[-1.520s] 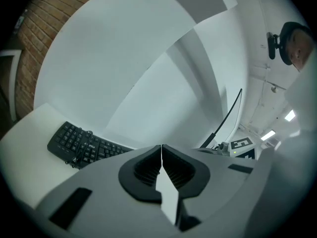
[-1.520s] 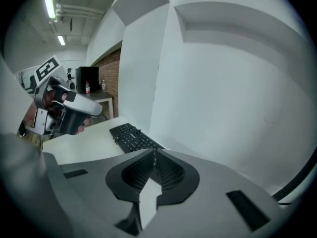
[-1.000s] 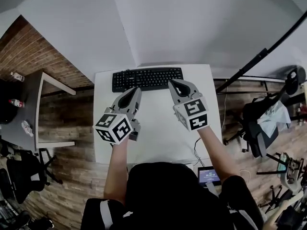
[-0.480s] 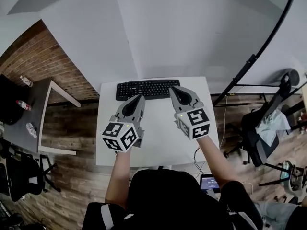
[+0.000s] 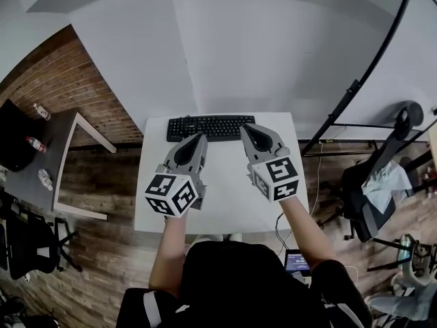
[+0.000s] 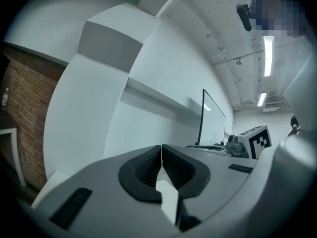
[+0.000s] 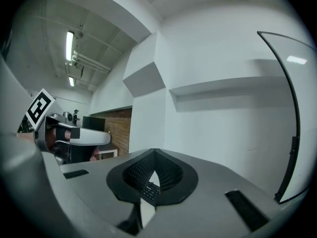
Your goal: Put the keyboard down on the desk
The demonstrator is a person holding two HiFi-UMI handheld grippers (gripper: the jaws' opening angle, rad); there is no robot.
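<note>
The black keyboard (image 5: 212, 127) lies flat on the white desk (image 5: 225, 203), along its far edge just beside the white wall (image 5: 273, 46) and free of both tools. The left gripper (image 5: 200, 137) and right gripper (image 5: 244, 126) hang side by side over the desk's middle, their tips reaching the keyboard's near edge in the head view. In the left gripper view the left gripper (image 6: 161, 150) has its ribbed pads (image 6: 146, 165) pressed together with nothing between them. The right gripper (image 7: 154, 153) is likewise closed and empty - only a few keys of the keyboard (image 7: 150, 190) show through the gap below its pads. Both point level toward the wall. To the left stands a grey side table (image 5: 41, 149) against a brick wall (image 5: 61, 91).
</note>
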